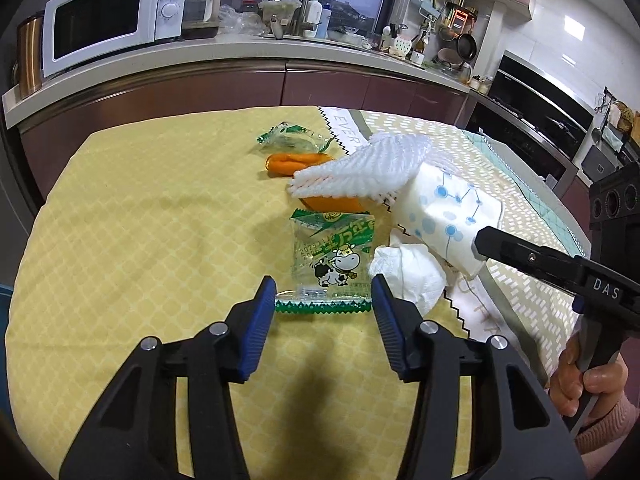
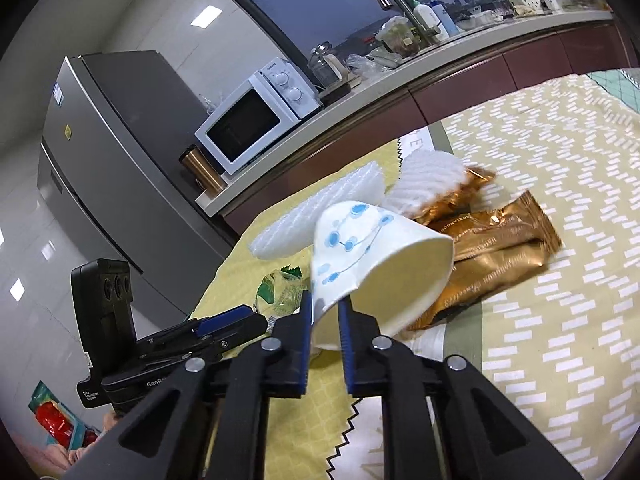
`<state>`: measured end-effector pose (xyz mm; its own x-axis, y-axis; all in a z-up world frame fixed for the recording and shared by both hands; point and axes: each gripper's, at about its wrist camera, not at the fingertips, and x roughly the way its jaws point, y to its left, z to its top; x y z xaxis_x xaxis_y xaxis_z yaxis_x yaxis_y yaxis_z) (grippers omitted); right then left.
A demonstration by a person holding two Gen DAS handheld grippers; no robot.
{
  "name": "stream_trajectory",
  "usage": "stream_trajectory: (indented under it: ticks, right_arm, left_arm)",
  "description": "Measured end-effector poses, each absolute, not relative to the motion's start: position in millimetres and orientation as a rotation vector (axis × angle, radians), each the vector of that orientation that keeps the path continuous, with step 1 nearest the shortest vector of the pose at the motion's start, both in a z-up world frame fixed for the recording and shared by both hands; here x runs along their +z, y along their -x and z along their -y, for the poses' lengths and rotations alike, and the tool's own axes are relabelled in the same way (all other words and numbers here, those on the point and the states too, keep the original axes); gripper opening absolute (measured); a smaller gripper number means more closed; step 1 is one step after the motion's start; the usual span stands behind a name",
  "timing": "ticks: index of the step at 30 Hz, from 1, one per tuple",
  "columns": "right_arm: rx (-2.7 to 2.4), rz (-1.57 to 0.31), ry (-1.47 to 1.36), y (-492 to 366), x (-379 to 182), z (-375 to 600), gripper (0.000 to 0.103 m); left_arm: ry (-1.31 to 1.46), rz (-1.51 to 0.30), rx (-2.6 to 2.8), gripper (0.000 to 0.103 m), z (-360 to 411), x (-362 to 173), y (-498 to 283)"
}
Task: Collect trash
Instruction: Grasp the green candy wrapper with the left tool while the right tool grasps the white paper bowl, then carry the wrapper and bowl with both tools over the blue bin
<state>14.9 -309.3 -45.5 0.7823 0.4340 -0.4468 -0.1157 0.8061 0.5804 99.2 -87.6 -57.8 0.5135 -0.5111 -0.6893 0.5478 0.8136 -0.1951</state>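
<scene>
A clear cow-print snack wrapper point(image 1: 332, 256) lies flat on the yellow tablecloth point(image 1: 140, 220). My left gripper point(image 1: 324, 300) stands open, its blue pads either side of the wrapper's green zigzag near edge. My right gripper point(image 2: 325, 312) is shut on the wall of a white paper cup with blue dots point(image 2: 380, 256), held tilted off the table; the cup point(image 1: 448, 208) and that gripper point(image 1: 480, 246) also show at the right in the left wrist view. Around them lie a crumpled tissue point(image 1: 408, 272), white foam netting point(image 1: 360, 164), orange peel point(image 1: 296, 162), a second green wrapper point(image 1: 288, 136) and gold wrappers point(image 2: 496, 248).
A kitchen counter point(image 1: 240, 52) with a microwave point(image 1: 108, 20) and sink clutter runs behind the table. A grey fridge point(image 2: 100, 152) stands at the left of the right wrist view. A person's hand point(image 1: 588, 384) holds the right gripper's handle at the table's right edge.
</scene>
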Motion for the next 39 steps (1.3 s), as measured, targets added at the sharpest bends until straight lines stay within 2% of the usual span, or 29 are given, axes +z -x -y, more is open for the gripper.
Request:
stream_trajectory:
  ticks: [2,3,4,5,6,7,10,11,14,15,17,19,21,23,25,31,39]
  right_arm:
    - [0.318,-0.6,-0.553,-16,-44,309,0.008]
    - [0.319,-0.598,-0.545,-15,-42,308,0.007]
    - [0.322,-0.594,-0.538,-14,-41,307,0.006]
    - [0.324,-0.592,-0.53,-13,-40,306,0.006]
    - [0.324,-0.589,-0.519,-12,-39,305,0.006]
    - [0.325,-0.588,-0.511,-11,-38,303,0.006]
    - [0.327,-0.588,-0.505,-10,-38,302,0.005]
    - [0.328,-0.588,-0.506,-10,-38,302,0.005]
    - [0.325,-0.587,-0.507,-8,-38,303,0.005]
    - [0.321,-0.59,-0.506,-8,-38,303,0.005]
    - [0.319,-0.588,-0.504,-8,-38,303,0.005]
    - [0.321,-0.593,-0.506,-9,-39,303,0.005]
    - [0.323,-0.597,-0.509,-9,-41,302,0.005]
    - [0.327,-0.601,-0.511,-10,-42,301,0.005]
    - [0.327,-0.603,-0.511,-9,-43,302,0.005]
    - [0.326,-0.593,-0.501,-8,-40,301,0.005]
    - [0.348,-0.564,-0.468,0,-30,296,0.003]
  left_arm:
    - [-0.046,-0.811,-0.64,0.048,86,-57,-98]
    - [-0.042,-0.808,-0.638,0.045,85,-56,-97]
    - [-0.04,-0.807,-0.639,0.031,83,-56,-97]
    - [-0.037,-0.812,-0.642,0.027,82,-56,-96]
    - [-0.029,-0.822,-0.647,0.01,81,-56,-96]
    - [-0.026,-0.83,-0.653,0.007,79,-57,-96]
    - [-0.029,-0.834,-0.641,0.008,76,-60,-95]
    - [-0.021,-0.836,-0.644,0.012,74,-61,-95]
    - [-0.038,-0.818,-0.635,0.037,74,-60,-92]
    - [-0.04,-0.814,-0.637,0.049,74,-58,-90]
    - [-0.042,-0.797,-0.655,0.052,76,-53,-87]
    - [-0.059,-0.796,-0.668,0.058,81,-53,-85]
    - [-0.074,-0.809,-0.683,0.058,87,-56,-85]
    - [-0.071,-0.84,-0.692,0.052,91,-62,-86]
    - [-0.074,-0.88,-0.69,0.035,93,-70,-90]
    - [-0.053,-0.87,-0.692,0.027,91,-71,-91]
    - [-0.039,-0.855,-0.674,0.026,79,-67,-83]
